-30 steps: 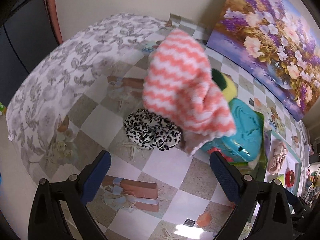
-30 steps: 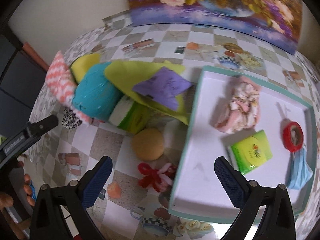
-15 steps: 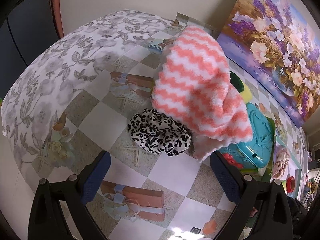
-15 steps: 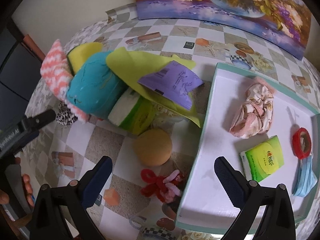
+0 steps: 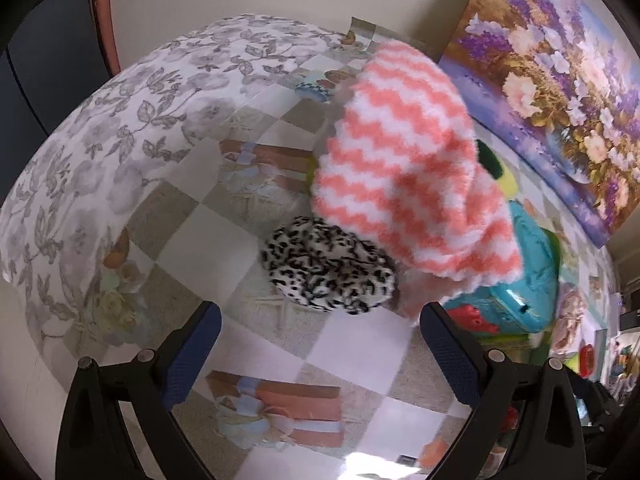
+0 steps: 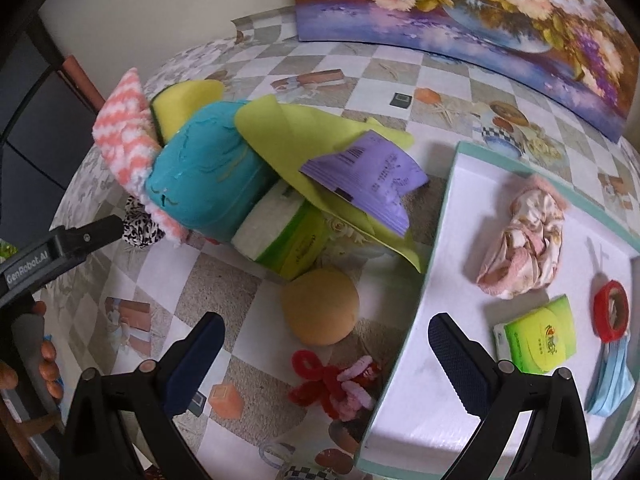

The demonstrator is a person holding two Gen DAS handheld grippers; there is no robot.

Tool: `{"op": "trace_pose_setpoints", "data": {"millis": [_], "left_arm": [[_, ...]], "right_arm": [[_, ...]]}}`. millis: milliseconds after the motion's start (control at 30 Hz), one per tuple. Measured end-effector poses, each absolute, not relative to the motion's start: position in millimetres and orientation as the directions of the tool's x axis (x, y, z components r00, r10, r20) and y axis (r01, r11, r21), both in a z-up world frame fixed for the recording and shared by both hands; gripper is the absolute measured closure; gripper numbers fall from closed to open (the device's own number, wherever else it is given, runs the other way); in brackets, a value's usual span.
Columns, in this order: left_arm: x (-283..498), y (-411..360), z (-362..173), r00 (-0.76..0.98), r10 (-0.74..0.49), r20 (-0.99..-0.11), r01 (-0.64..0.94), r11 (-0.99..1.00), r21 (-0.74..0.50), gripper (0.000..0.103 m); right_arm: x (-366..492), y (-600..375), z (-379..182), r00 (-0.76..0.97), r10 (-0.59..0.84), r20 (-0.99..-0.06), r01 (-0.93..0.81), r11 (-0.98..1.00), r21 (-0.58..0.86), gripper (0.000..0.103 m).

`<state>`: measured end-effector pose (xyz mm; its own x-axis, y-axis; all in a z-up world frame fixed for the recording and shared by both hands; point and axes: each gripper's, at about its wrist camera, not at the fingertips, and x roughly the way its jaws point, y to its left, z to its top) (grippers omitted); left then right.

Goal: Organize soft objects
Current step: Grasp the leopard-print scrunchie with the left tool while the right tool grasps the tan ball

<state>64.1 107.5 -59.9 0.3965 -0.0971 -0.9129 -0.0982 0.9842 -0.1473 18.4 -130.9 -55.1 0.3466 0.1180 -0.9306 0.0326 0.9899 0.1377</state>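
Directly ahead of your left gripper (image 5: 320, 344), at 12 o'clock between the wide-spread fingers, lies the leopard-print scrunchie (image 5: 330, 266) on the checked tablecloth (image 5: 200, 232). Both fingers stand fully apart and grip nothing. The scrunchie's long axis runs from 9 to 3 o'clock, across the gap, so judge that a straight advance will bracket it. Note the coral striped cloth (image 5: 404, 168) at 1 o'clock: its lower edge overhangs the scrunchie's far right side, and a deep reach may snag it.

Your right gripper (image 6: 324, 356) is also fully open and empty. It faces the tan ball (image 6: 320, 306) at 12 o'clock, with the red chenille piece (image 6: 332, 384) nearer, between the fingers, and the white tray (image 6: 440, 216) at 2 o'clock. From this view the scrunchie sits at 10 o'clock, well apart, beside the left tool. Assign the scrunchie to the left hand.
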Motion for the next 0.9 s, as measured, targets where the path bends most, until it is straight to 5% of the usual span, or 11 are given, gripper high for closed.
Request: {"op": "trace_pose_setpoints", "data": {"millis": [300, 567, 900], "left_arm": [[80, 108, -70, 0.384, -0.101, -0.918, -0.07, 0.988, -0.138, 0.004], [91, 104, -91, 0.357, -0.102, -0.929, -0.042, 0.991, -0.125, 0.004], [98, 102, -100, 0.368, -0.132, -0.92, -0.029, 0.988, -0.154, 0.008]], "right_arm": [[22, -117, -61, 0.339, 0.125, -0.932, -0.023, 0.992, 0.125, 0.021], [28, -121, -72, 0.319, 0.12, -0.94, -0.014, 0.992, 0.122, 0.023], [33, -114, -87, 0.285, 0.112, -0.952, -0.034, 0.994, 0.106, 0.038]]}}
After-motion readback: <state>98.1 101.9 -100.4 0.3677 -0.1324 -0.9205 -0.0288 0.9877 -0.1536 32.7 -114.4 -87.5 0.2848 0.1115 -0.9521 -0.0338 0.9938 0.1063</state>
